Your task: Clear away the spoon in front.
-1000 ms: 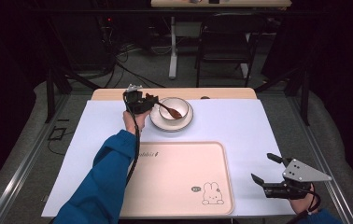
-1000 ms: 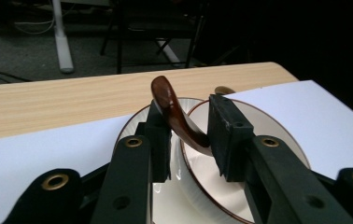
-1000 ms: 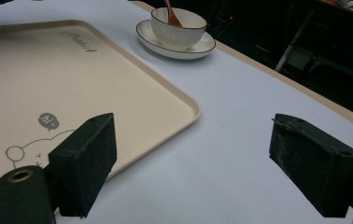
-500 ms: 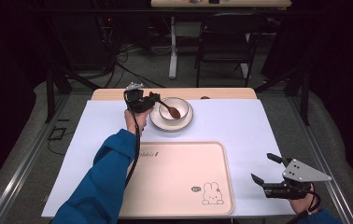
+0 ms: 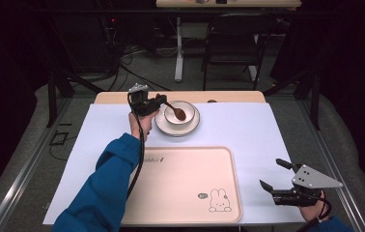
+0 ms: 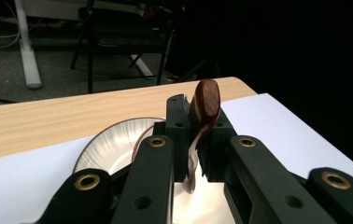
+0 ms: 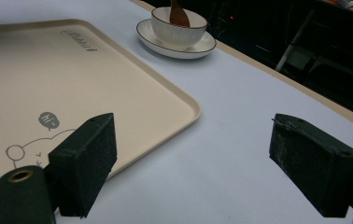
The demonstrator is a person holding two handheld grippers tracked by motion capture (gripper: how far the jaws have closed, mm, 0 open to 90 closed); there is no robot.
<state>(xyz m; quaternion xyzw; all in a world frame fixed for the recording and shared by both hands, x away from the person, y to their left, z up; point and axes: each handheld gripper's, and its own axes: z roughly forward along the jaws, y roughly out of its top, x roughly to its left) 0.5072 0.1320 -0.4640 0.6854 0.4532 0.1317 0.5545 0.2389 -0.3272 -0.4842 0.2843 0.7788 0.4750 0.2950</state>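
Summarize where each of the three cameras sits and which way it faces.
High view: above the person's side, looking forward and down; blue sleeve, left gripper, right gripper.
Left gripper view: rides the left gripper, jaws clamping the brown wooden spoon.
Right gripper view: rides the right gripper, across the beige rabbit-print tray.
Shared: white ribbed bowl, also in the high view.

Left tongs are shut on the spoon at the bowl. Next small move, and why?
Probably lift the spoon straight up out of the bowl. The left tongs are shut on its handle while its head sits inside the bowl on the saucer. The tray lies bare nearby; the right tongs hang open beside it.
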